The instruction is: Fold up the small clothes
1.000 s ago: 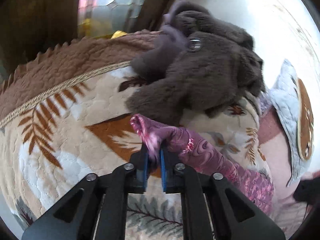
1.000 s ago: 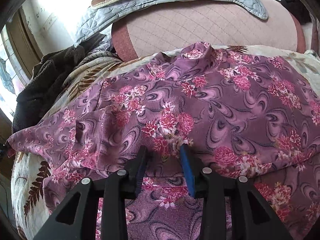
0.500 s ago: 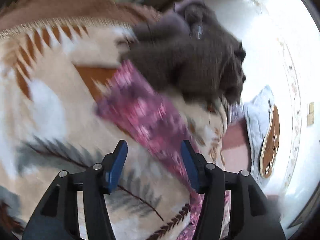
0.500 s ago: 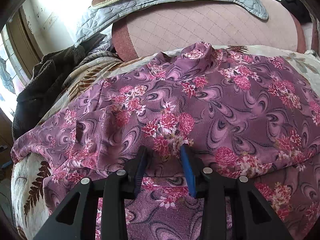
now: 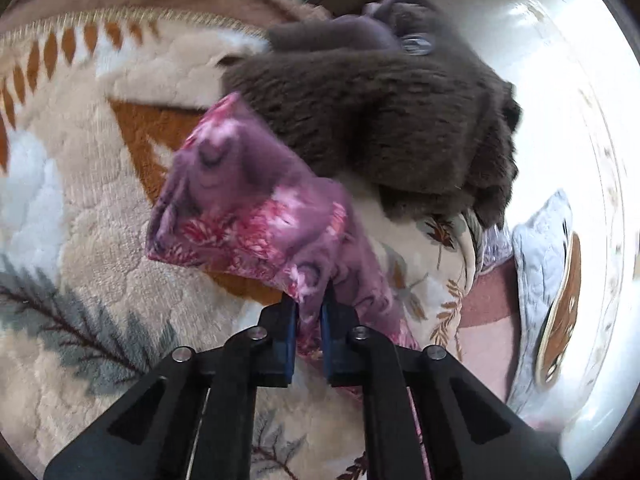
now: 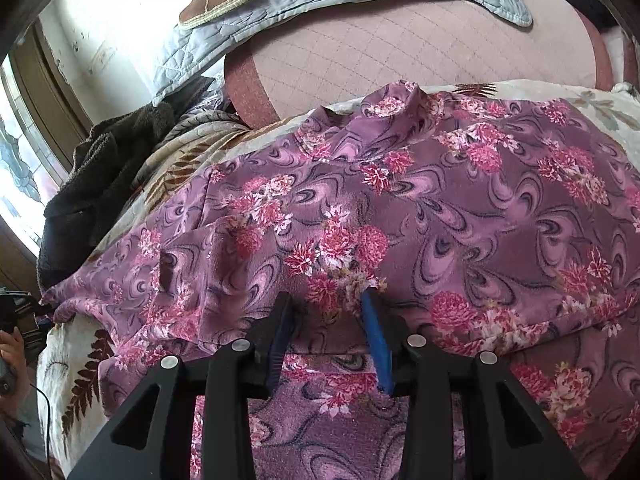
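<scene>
Purple flowered cloth fills the gap between the jaws of the left gripper: they let go of the sleeve end, opened wide, and have just closed again, now nipped almost shut on the sleeve further along, nearer the body of the garment. Judgement: a regrip, probably to get a better hold for folding the sleeve inward. Right gripper has not moved; jaws part open, blue pads set down into a bunched fold of the blouse, whether pinching it I cannot tell. Blouse lies spread on the patterned blanket on the bed. Beyond the sleeve, a brown fleece garment lies heaped, touching its tip.
</scene>
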